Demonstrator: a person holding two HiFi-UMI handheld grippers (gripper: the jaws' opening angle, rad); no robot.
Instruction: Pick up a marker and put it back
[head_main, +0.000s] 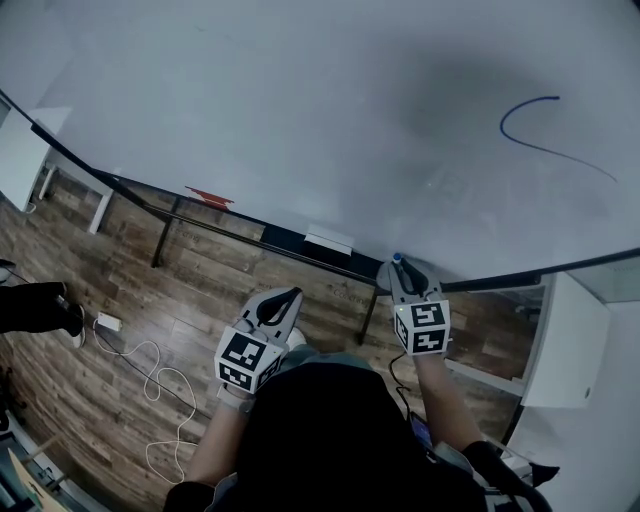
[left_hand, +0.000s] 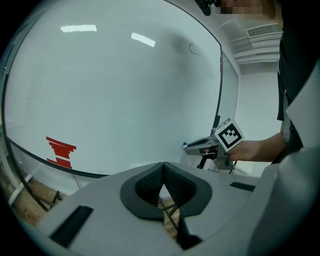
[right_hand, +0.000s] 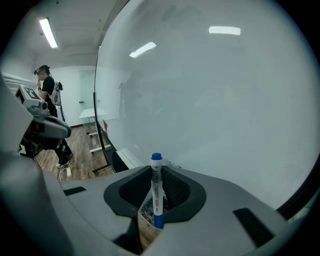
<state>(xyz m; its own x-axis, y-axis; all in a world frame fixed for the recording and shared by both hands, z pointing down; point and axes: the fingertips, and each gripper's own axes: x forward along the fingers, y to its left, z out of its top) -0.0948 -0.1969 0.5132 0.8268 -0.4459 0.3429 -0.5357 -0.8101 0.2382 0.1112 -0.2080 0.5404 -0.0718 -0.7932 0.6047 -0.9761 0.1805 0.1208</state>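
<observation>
Gripping the marker (right_hand: 157, 190) is the right gripper (head_main: 400, 270). Its jaws are squeezing the white barrel from both sides, with the blue cap poking out past the tips at 12 o'clock and a blue end showing at the bottom. In the head view that cap is sitting right by the bottom edge of the whiteboard (head_main: 300, 100), though I can't tell whether it's actually touching.

The left gripper (head_main: 285, 297) is hanging out at about 8 o'clock from the right one, well apart from it. Its pads are pressing together with nothing between them.

Up on the board, a thin blue line (head_main: 502, 124) is curling at roughly 2 o'clock from the marker. A red mark (left_hand: 61, 151) is showing low on the board at 10 o'clock from the left gripper.

The only tray-ish thing here is the ledge (head_main: 240, 228) running along the board's bottom, and it's carrying a white block (head_main: 328, 241), between the two grippers and a bit above them. A white cable (head_main: 160, 385) is snaking over the wooden floor (head_main: 120, 290) at 8 o'clock.
</observation>
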